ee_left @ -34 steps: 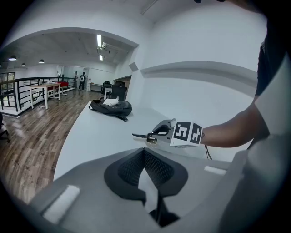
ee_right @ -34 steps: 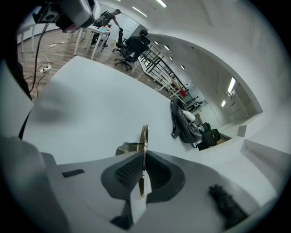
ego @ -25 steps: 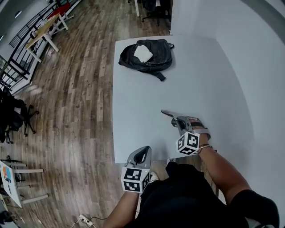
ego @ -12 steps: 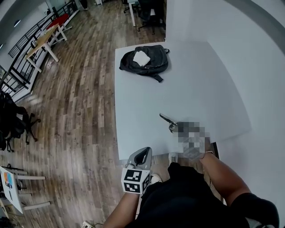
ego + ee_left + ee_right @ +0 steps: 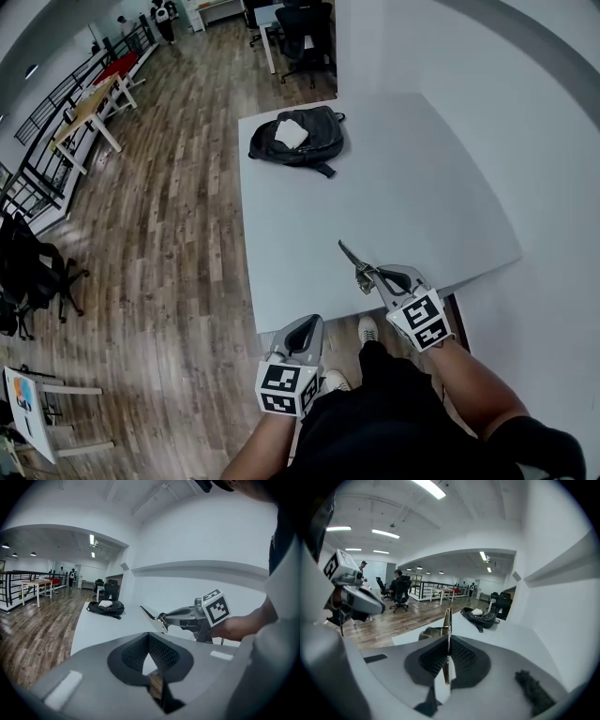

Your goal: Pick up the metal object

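Note:
A thin flat metal object (image 5: pixel 350 256) sticks out up and left from my right gripper (image 5: pixel 367 276), which is shut on it over the near edge of the white table (image 5: pixel 394 187). In the right gripper view the metal object (image 5: pixel 447 619) stands edge-on between the shut jaws of my right gripper (image 5: pixel 448 644). My left gripper (image 5: pixel 302 329) is shut and holds nothing, below and in front of the table edge. From the left gripper (image 5: pixel 149 640), the metal object (image 5: pixel 152 618) shows ahead, held off the table.
A black backpack (image 5: pixel 298 136) with a white item on top lies at the table's far left corner. Wooden floor (image 5: pixel 159 244) runs to the left, with tables, chairs and a railing beyond. A white wall bounds the right side.
My right gripper, with the metal object in it, has drawn back toward the table's near edge. The left gripper has hardly moved.

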`<state>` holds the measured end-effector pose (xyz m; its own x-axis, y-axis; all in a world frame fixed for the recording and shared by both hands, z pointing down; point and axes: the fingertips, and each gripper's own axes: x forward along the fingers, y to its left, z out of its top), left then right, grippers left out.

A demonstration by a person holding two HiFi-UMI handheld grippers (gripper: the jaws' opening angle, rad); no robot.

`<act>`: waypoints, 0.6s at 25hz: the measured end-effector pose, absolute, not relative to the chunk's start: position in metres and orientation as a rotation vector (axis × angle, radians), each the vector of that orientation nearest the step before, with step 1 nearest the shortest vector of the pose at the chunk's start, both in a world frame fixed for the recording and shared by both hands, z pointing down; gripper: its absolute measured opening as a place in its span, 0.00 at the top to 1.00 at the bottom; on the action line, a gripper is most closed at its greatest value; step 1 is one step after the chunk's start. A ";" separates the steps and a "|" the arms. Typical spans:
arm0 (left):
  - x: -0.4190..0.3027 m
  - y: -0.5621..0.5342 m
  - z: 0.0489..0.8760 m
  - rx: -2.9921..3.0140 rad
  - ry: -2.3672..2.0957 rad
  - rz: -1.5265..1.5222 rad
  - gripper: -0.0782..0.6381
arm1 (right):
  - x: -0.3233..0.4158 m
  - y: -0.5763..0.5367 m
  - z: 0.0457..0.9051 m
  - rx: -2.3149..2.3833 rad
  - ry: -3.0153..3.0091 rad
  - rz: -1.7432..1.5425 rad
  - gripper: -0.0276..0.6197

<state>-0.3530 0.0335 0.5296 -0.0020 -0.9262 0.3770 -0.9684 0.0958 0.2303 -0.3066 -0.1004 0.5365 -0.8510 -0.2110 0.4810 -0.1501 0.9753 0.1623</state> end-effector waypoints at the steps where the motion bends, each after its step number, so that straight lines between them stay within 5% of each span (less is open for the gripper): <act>1: -0.350 0.036 0.527 1.863 -1.948 0.129 0.88 | -0.302 -0.096 0.531 0.266 -2.628 -0.130 0.94; 15: -0.329 0.035 0.497 1.935 -1.964 0.104 0.88 | -0.257 -0.073 0.485 0.278 -2.829 0.186 0.94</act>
<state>-0.3285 0.0352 0.4975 0.0204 -0.9483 0.3167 -0.9766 0.0490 0.2096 -0.2571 -0.0735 0.4847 -0.9388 -0.1705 0.2992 -0.2083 0.9730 -0.0991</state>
